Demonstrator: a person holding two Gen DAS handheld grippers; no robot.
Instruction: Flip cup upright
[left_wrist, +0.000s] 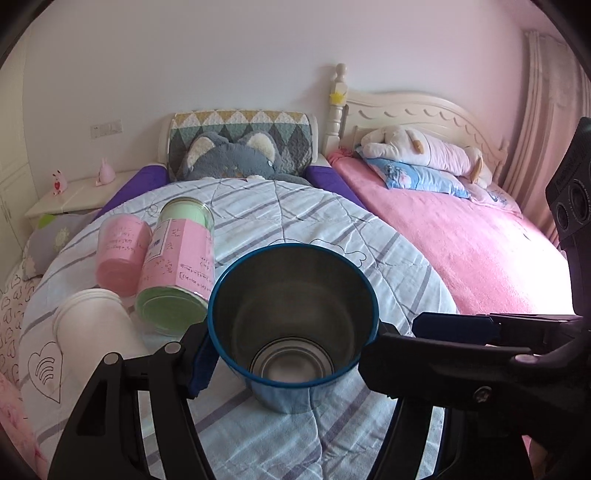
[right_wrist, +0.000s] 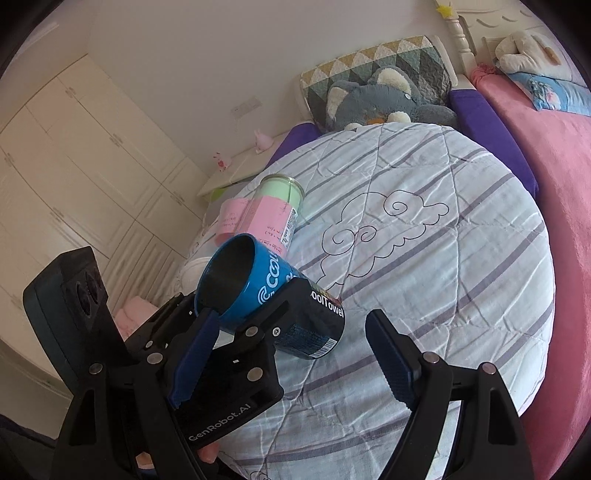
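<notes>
My left tool (left_wrist: 291, 354) is closed on the blue cup (left_wrist: 291, 317); its two pads press the wall from both sides, a little below the rim. The cup is tilted, with the mouth turned up and toward my left camera, so I see the steel inside down to the bottom. In the right view its base seems to touch the striped quilt (right_wrist: 424, 258) or to be just above it; I cannot tell which, because the tool hides that edge. My right tool (right_wrist: 291, 365) is open and holds nothing, just beside the cup.

I judge that the flip is in its last part: the cup is not yet vertical and not yet released. The next move asks me to turn the left wrist until the base is flat, put it down softly because the quilt can let it lean, then open. The pink jar (left_wrist: 177, 269), lying near on the left, should not be hit.
</notes>
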